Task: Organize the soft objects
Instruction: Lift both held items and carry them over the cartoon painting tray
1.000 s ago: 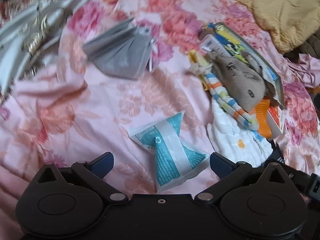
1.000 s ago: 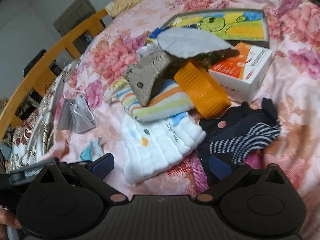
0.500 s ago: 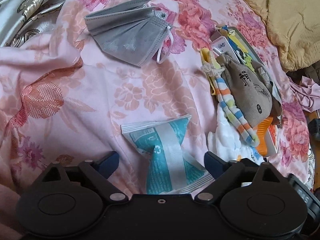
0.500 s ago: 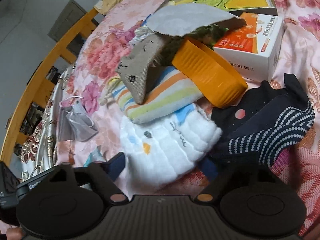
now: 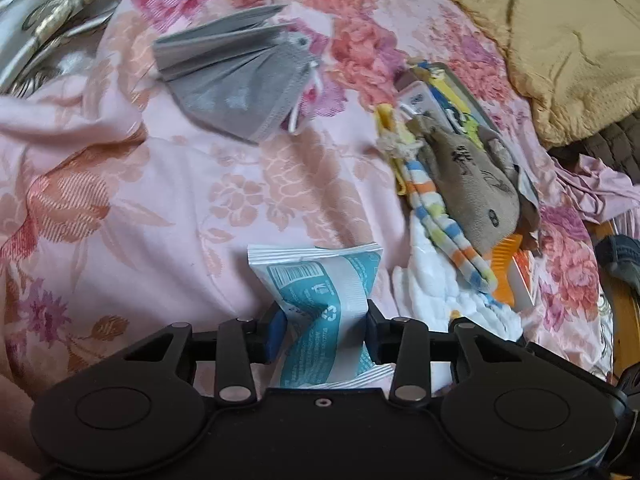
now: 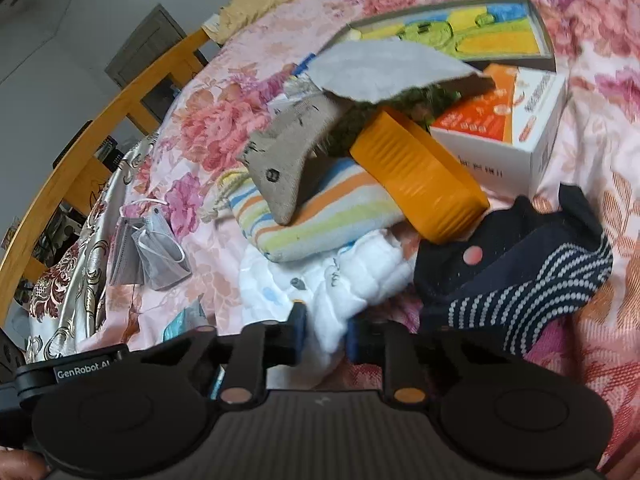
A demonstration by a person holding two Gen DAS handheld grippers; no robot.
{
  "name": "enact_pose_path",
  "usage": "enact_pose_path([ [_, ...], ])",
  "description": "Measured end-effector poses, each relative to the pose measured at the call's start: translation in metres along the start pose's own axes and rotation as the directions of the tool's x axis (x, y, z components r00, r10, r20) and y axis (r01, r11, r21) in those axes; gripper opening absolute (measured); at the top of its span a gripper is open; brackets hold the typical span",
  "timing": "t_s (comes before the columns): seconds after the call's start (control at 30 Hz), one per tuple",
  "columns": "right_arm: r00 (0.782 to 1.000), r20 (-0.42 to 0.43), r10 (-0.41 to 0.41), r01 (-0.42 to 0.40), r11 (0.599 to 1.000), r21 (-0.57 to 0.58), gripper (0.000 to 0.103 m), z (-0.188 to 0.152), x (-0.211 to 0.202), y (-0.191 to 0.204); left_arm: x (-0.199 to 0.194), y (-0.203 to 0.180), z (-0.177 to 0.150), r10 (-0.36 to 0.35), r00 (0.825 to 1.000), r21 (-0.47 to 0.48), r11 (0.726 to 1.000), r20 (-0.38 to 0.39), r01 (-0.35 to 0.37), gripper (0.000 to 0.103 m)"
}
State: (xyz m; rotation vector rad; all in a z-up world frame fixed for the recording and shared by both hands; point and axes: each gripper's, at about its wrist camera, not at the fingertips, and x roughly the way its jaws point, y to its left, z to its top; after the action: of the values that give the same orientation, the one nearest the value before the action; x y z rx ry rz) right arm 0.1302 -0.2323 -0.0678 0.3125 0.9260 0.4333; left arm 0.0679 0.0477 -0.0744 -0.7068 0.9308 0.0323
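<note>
On the pink floral bedspread (image 5: pixel 168 216), my left gripper (image 5: pixel 322 328) is closing its jaws on a teal and white soft packet (image 5: pixel 320 280), whose middle is pinched between the blue pads. My right gripper (image 6: pixel 324 330) is closing on the near edge of a white quilted cloth (image 6: pixel 320 280), bunched between its pads. A grey face mask (image 5: pixel 236 92) lies further back on the left. A striped towel (image 6: pixel 320 208), a beige pouch (image 6: pixel 288 164) and a dark dotted sock (image 6: pixel 520 276) are piled by the white cloth.
An orange ribbed lid (image 6: pixel 420 184), a white and orange carton (image 6: pixel 512 128) and a flat picture box (image 6: pixel 460 36) sit in the pile. A yellow blanket (image 5: pixel 560 32) covers the far right. A wooden bed rail (image 6: pixel 100 120) and silver patterned fabric (image 6: pixel 80 280) border the left.
Both grippers went from wide open to closing: the left pinched the teal packet, the right gathered the white cloth's edge. The left view tilted closer to the packet.
</note>
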Motion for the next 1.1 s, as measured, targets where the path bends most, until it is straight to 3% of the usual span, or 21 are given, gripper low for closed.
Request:
enact_pose_path([
  [0.3,0.989,0.148,-0.009,0.040,0.978,-0.206,0.010,-0.008,-0.025,0.030,-0.011,-0.016,-0.006,-0.063,0.994,0.124,0.991,0.088,0.051,0.036],
  [0.53,0.958,0.287,-0.014,0.120,0.927,-0.354,0.010,-0.018,-0.048,0.056,-0.030,-0.036,-0.013,-0.135,0.964,0.264,0.962,0.230,0.072,0.036],
  [0.77,0.893,0.451,-0.007,0.214,0.886,-0.411,0.010,-0.019,-0.077,0.064,-0.050,-0.060,-0.002,-0.200,0.928,0.320,0.943,0.315,0.094,0.036],
  [0.97,0.810,0.587,0.020,0.280,0.865,-0.417,0.010,-0.003,-0.101,0.063,-0.051,-0.094,0.020,-0.272,0.901,0.369,0.919,0.338,0.139,0.036],
  [1.1,0.753,0.657,0.029,0.312,0.863,-0.396,0.010,0.034,-0.101,0.051,-0.039,-0.130,0.047,-0.321,0.885,0.410,0.896,0.338,0.168,0.036],
])
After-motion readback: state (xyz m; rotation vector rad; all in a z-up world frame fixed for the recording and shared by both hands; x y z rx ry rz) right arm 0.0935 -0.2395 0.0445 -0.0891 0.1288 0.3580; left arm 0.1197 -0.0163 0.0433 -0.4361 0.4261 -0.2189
